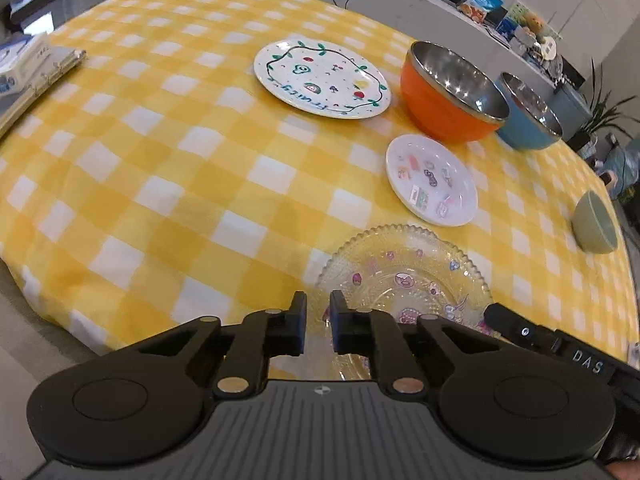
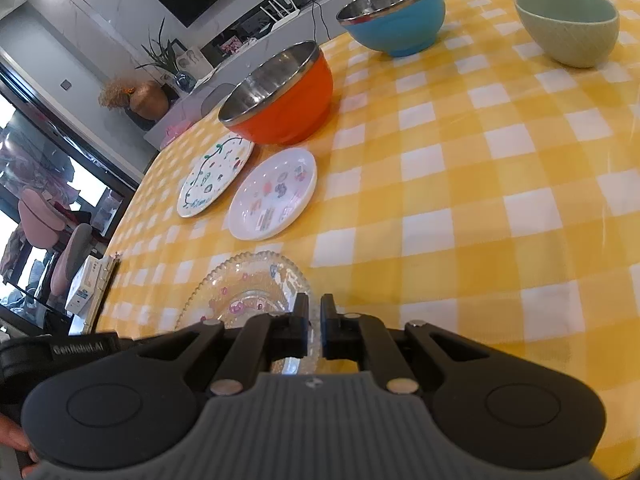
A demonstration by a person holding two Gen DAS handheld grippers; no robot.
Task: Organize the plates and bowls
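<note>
Glass plate (image 1: 404, 276) at near edge of yellow-check tablecloth (image 1: 160, 184), L gripper (image 1: 318, 306) narrow gap over its left rim, grip unclear, R gripper (image 2: 315, 309) clamped on its right rim, small white plate (image 1: 432, 179), fruit plate (image 1: 322, 79), orange bowl (image 1: 452, 92), blue bowl (image 1: 528, 114), green bowl (image 1: 595, 222) beyond
</note>
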